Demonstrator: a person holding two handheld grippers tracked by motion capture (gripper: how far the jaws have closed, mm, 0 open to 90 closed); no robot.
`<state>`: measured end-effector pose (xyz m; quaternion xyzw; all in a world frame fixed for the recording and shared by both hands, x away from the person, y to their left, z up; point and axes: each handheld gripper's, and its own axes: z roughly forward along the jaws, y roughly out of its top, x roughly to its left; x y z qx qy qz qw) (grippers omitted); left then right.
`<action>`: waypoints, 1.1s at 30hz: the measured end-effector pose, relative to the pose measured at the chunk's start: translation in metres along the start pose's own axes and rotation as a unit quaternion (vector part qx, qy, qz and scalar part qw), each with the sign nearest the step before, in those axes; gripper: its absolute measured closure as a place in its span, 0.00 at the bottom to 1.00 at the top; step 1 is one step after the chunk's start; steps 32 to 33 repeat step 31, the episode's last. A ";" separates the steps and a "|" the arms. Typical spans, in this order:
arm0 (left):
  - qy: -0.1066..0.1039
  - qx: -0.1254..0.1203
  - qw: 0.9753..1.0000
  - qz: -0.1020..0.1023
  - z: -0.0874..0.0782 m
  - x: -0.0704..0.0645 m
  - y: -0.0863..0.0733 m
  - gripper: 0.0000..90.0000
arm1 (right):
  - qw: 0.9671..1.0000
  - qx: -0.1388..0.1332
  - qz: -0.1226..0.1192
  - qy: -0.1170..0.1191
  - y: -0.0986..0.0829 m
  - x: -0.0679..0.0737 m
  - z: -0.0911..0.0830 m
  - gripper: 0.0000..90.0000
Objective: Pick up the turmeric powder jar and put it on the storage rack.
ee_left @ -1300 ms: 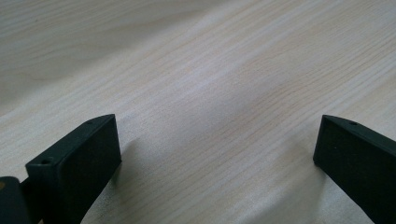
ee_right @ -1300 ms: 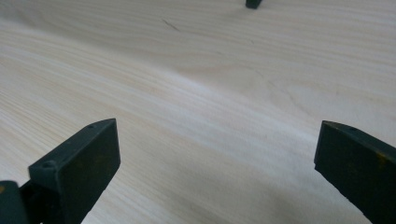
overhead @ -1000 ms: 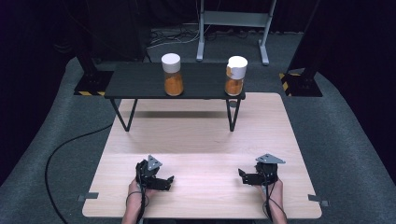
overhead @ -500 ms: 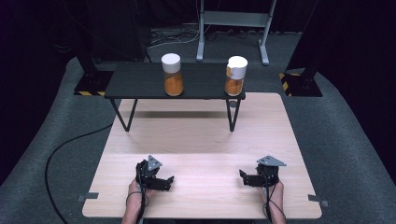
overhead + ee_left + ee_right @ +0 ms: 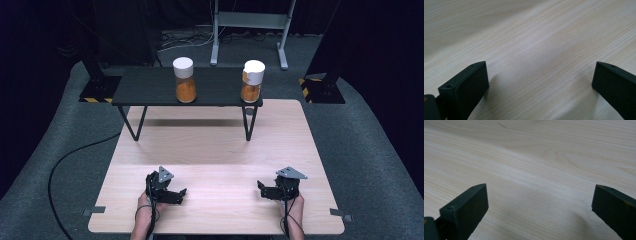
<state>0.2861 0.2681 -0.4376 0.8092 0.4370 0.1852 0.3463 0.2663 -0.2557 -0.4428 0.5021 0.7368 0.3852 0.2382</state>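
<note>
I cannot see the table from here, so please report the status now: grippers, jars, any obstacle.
Left gripper open, low over the wooden table. Right gripper open, same. Two jars upright on the black shelf, untouched. Nothing in between.

Black tongs (image 5: 181, 194), (image 5: 261, 189); grey 3-cornered top plates; black trailing cables.

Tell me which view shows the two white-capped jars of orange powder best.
The high view: both white-capped jars of orange powder stand upright on the black shelf. The left and right gripper views look at bare light wooden tabletop between open jaws.
</note>
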 end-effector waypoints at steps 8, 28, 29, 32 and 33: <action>0.000 0.000 1.000 0.001 0.000 0.000 0.000 0.00 | 1.000 0.005 -0.003 -0.004 0.002 0.002 0.001 0.00; 0.000 0.000 1.000 0.000 0.000 0.000 0.000 0.00 | 1.000 0.004 -0.003 -0.004 0.001 0.002 0.001 0.00; 0.000 0.001 1.000 0.001 0.000 0.000 0.000 0.00 | 1.000 0.003 -0.003 -0.005 0.001 0.002 0.001 0.00; 0.000 0.000 1.000 0.001 0.000 0.000 0.000 0.00 | 1.000 0.003 -0.004 -0.005 0.001 0.002 0.001 0.00; 0.000 0.000 1.000 0.001 0.000 0.000 0.000 0.00 | 1.000 0.003 -0.004 -0.005 0.001 0.002 0.001 0.00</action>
